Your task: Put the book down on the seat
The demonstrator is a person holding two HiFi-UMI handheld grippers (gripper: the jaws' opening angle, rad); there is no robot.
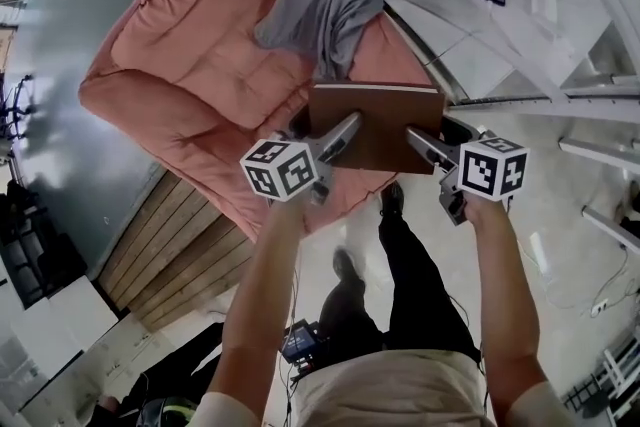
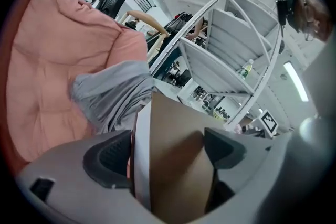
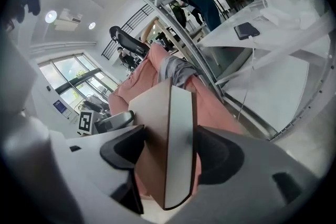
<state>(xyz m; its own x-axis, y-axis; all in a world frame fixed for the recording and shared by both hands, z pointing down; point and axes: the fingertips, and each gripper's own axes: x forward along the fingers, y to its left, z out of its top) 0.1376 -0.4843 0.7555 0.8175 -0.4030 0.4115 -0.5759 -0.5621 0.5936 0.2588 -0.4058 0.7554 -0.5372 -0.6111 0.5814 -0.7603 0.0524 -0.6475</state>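
Head view has the person leaning over with both arms out, a brown book (image 1: 378,120) carried flat between the two grippers. The left gripper (image 2: 168,149) is clamped on the book's left edge, its dark pads (image 2: 113,153) pressing the cover on one side and the back on the other, with the white page block showing between them. The right gripper (image 3: 168,152) grips the opposite edge the same way, jaws closed onto the cover and pages.

Just beyond both sets of jaws lies the seat (image 1: 190,65), a big pink quilted cushion. The book hangs over the cushion's near edge. Whether its far edge touches the fabric I cannot tell from where things stand.

A grey garment (image 1: 322,3) lies crumpled on the seat straight ahead of the left gripper, close past the book's far edge. Off to the right gripper's outer side runs a white shelf frame (image 3: 210,86), and a dark phone (image 3: 245,30) lies flat on the white surface behind it. Below the grippers are the person's dark trousers (image 1: 420,275) and shoes on the pale floor.
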